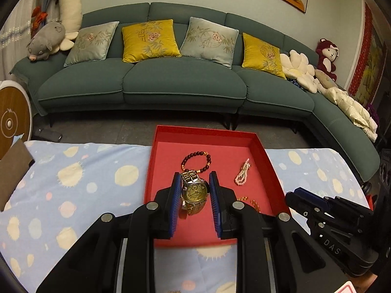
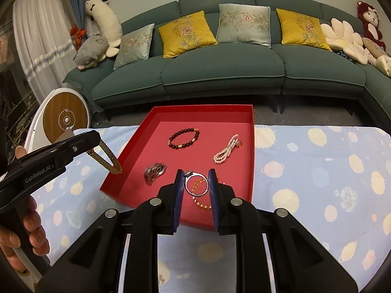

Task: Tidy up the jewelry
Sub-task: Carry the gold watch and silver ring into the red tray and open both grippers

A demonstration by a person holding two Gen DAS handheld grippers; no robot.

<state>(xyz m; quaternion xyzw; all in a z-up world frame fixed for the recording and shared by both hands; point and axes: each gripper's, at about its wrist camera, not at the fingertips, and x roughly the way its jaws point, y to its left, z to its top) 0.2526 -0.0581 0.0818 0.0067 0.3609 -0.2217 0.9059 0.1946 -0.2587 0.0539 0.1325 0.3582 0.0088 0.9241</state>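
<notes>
A red tray [image 2: 253,131] sits on the surface [image 2: 317,171], which is covered by a pale blue cloth printed with cream suns and planets. Inside the tray lie a dark bead bracelet [image 2: 183,138] toward the far end, a bundled pearl strand [image 2: 226,151] to its right, a silvery tangled piece [image 2: 154,171] nearer the left wall, and an orange bead chain [image 2: 201,205] near the front wall.

The left claw [image 1: 195,183] grips a gold-faced watch [image 1: 195,191] between its blue pads, over the tray's near part; in the right wrist view the watch's gold band [image 2: 107,157] hangs from it beside the tray's left wall. The right claw [image 2: 196,183] is closed on a thin silver ring-shaped bangle [image 2: 196,186], held above the tray's front area.

Behind the surface stands a long teal sofa [image 2: 220,63] with yellow and pale blue cushions and several plush toys.
</notes>
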